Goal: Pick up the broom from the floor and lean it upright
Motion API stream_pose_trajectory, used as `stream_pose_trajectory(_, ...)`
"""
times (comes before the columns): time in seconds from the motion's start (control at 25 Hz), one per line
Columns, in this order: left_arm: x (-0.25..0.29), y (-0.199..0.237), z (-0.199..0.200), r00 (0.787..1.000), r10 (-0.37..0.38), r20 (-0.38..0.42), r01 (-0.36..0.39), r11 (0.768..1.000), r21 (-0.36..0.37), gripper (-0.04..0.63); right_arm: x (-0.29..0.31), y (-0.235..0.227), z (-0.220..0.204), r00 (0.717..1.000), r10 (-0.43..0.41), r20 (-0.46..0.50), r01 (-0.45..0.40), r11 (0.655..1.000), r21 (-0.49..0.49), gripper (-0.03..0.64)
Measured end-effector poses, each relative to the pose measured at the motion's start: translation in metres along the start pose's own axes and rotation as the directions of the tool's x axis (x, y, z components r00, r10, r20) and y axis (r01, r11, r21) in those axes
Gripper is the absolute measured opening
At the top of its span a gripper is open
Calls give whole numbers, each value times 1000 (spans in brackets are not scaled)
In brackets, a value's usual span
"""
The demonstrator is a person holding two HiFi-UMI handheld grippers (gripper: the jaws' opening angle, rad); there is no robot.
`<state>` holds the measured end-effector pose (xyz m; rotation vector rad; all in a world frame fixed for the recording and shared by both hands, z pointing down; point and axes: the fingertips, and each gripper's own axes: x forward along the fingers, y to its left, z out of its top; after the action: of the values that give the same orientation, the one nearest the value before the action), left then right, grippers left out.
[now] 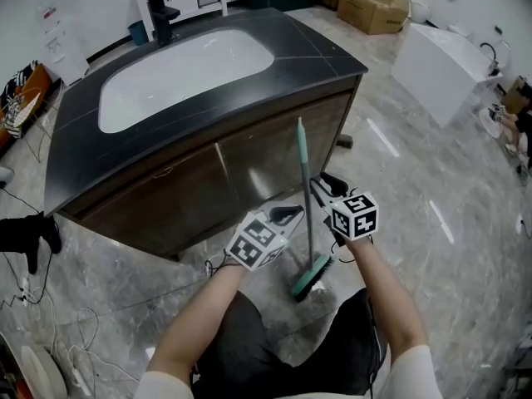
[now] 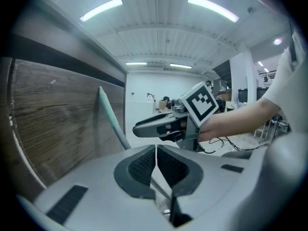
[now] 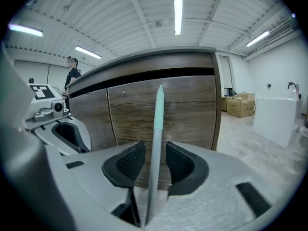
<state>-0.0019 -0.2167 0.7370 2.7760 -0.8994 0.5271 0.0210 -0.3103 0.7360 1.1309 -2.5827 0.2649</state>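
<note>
Right gripper view: right hand-held gripper [image 3: 154, 150] jaws apart, upright broom handle [image 3: 159, 114] loose between them; left hand-held gripper [image 2: 156, 150] jaws together.

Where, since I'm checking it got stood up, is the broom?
Head view, centre: the broom stands upright, bristles on the floor, in front of the cabinet, its handle between the open jaws of the right gripper.

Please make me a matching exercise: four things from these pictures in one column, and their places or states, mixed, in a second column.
1 broom
2 left gripper
3 right gripper
4 sink

a jaws together, empty
b white, in the dark countertop
c upright before the wooden cabinet
d jaws apart around the handle

Pairs: 1-c, 2-a, 3-d, 4-b
</note>
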Motion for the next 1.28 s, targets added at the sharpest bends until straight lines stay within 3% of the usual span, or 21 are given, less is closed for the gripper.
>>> stream_pose_trajectory(0.36, 7, -25, -1, 997, -71, 15, 72, 997, -27, 11, -30, 2, -24, 999, 17, 35, -16, 999, -29, 37)
stream_pose_trajectory(0.52, 11, -28, 7, 997, -61, 47, 61, 998, -9, 11, -39, -8, -33, 999, -1, 50, 1, 1000, 5, 0)
stream_pose_trajectory(0.68, 13, -29, 11, 998, -7, 63, 5, 1000, 30, 11, -51, -11, -36, 999, -26, 32, 24, 998, 62, 0)
stream_pose_trajectory(0.84, 12, -32, -20, 998, 47, -49, -48, 999, -16, 11, -74, 4, -27, 998, -21, -61, 27, 995, 98, -2)
stream_pose_trajectory(0.96, -3, -31, -22, 990, 137, -43, -139, 990, -31, 11, -94, 25, -17, 991, 17, -130, -3, 995, 104, -2)
stream_pose_trajectory(1.08, -38, -28, -10, 963, 270, -10, -270, 959, -83, 11, -127, 47, -4, 975, 24, -221, -3, 995, 96, -2)
stream_pose_trajectory(1.16, -63, -31, 7, 955, 294, -31, -296, 949, -110, 11, -150, 55, 13, 969, 19, -245, 8, 994, 107, -2)
stream_pose_trajectory(1.28, -100, -34, 53, 954, 298, -33, -300, 949, -94, 11, -181, 70, 55, 965, 31, -259, -1, 993, 118, -2)
